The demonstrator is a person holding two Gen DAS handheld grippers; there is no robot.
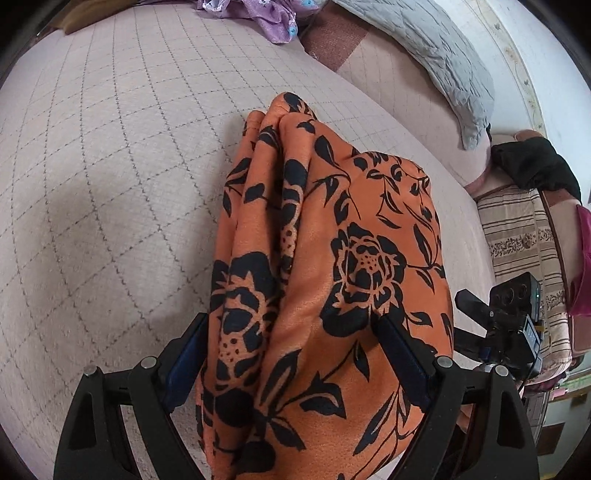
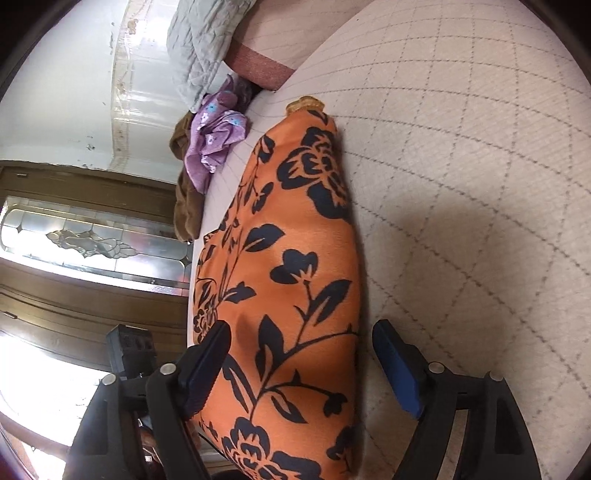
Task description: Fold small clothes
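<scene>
one orange garment (image 1: 332, 258) printed with black flowers lies bunched in long folds on the pale checked bed cover (image 1: 110, 184), filling the lower middle of the left wrist view and running from the bottom edge up to about mid-frame. the left gripper (image 1: 291, 336) has both of its fingers spread wide at the bottom of that view, one on each side of the cloth; the right-hand pad is partly draped by fabric, and whether either pad presses on the cloth cannot be told. in the right wrist view the same single garment (image 2: 295, 277) stretches from the bottom centre up toward the upper middle. the right gripper (image 2: 299, 339) is also wide apart: its left finger (image 2: 207, 365) lies against the cloth's edge, while its blue-padded right finger (image 2: 399, 373) stands clear of the fabric over the bare cover (image 2: 461, 184), so nothing is clamped. one purple flowered garment (image 1: 258, 14) lies crumpled at the top centre of the left view, and appears again at upper left of the right view (image 2: 214, 140), resting against one brown cloth (image 2: 184, 206). one grey quilted pillow (image 1: 424, 51) sits at the upper right of the left view. the other gripper's body (image 1: 513, 325) shows at the right edge there.
</scene>
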